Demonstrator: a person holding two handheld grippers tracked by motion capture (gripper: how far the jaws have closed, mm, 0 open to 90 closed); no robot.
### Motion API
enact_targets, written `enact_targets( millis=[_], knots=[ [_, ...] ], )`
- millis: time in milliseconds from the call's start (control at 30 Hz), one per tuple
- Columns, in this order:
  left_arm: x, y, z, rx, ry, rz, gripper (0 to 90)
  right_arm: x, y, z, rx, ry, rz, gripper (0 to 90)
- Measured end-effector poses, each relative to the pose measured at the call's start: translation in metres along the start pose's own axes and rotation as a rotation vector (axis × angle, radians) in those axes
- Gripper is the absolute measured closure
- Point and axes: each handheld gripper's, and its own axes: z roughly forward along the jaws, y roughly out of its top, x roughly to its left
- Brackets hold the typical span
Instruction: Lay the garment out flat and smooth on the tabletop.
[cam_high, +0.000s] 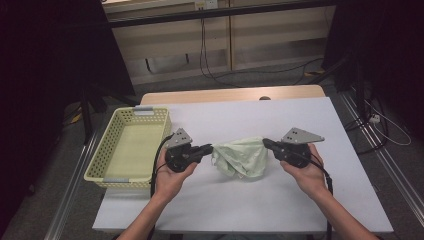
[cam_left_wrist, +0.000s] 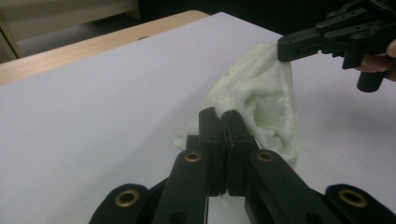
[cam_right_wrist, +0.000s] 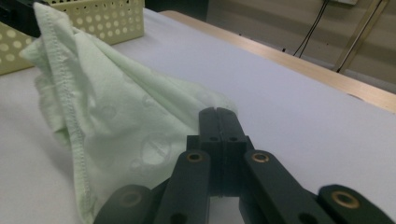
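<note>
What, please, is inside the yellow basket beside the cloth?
The basket looks empty: its bare floor shows in the high view. Its near wall hides a strip of floor right behind it.

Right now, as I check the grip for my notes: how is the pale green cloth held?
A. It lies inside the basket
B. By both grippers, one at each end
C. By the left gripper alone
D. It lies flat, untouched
B: the left gripper and right gripper each pinch an end of the cloth, which sags between them.

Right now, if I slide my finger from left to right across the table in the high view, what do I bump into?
Yellow basket → left gripper → pale green cloth → right gripper.
</note>
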Motion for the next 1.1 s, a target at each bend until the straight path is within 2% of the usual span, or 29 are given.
enact_targets(
  millis=[133, 167, 200, 300, 400, 500, 633, 900, 1000, 1067, 1100],
  knots=[
    [-0.006, 0.009, -0.008, -0.035, 0.000, 0.021, 89.1, -0.001, 0.008, -0.005, -0.034, -0.007, -0.003, 90.0],
    [-0.008, 0.013, -0.012, -0.052, -0.003, 0.029, 89.1, 0.000, 0.015, -0.009, -0.058, -0.008, -0.011, 90.0],
    [-0.008, 0.013, -0.012, -0.052, -0.003, 0.029, 89.0, 0.000, 0.015, -0.009, -0.058, -0.008, -0.011, 90.0],
    [-0.009, 0.017, -0.019, -0.070, 0.000, 0.035, 89.0, 0.004, 0.026, -0.017, -0.102, -0.005, -0.022, 90.0],
    [-0.008, 0.016, -0.020, -0.066, 0.002, 0.034, 88.9, 0.005, 0.028, -0.018, -0.108, -0.007, -0.027, 90.0],
    [-0.008, 0.013, -0.014, -0.043, 0.010, 0.047, 86.8, 0.002, 0.025, -0.016, -0.094, -0.025, -0.024, 90.0],
    [-0.007, 0.009, -0.007, -0.019, 0.024, 0.045, 75.8, -0.011, 0.018, -0.014, -0.069, -0.057, 0.002, 90.0],
    [-0.006, -0.007, 0.015, 0.083, 0.015, 0.024, 63.8, -0.032, 0.002, -0.012, -0.022, -0.101, 0.043, 90.0],
    [-0.006, -0.009, 0.020, 0.103, 0.022, 0.022, 54.4, -0.037, -0.001, -0.013, -0.015, -0.113, 0.048, 90.0],
    [-0.006, -0.012, 0.023, 0.116, 0.026, 0.023, 51.9, -0.040, -0.004, -0.013, -0.002, -0.118, 0.057, 90.0],
    [-0.005, -0.014, 0.027, 0.144, 0.041, 0.036, 44.8, -0.042, -0.008, -0.013, 0.014, -0.117, 0.067, 90.0]
  ],
)
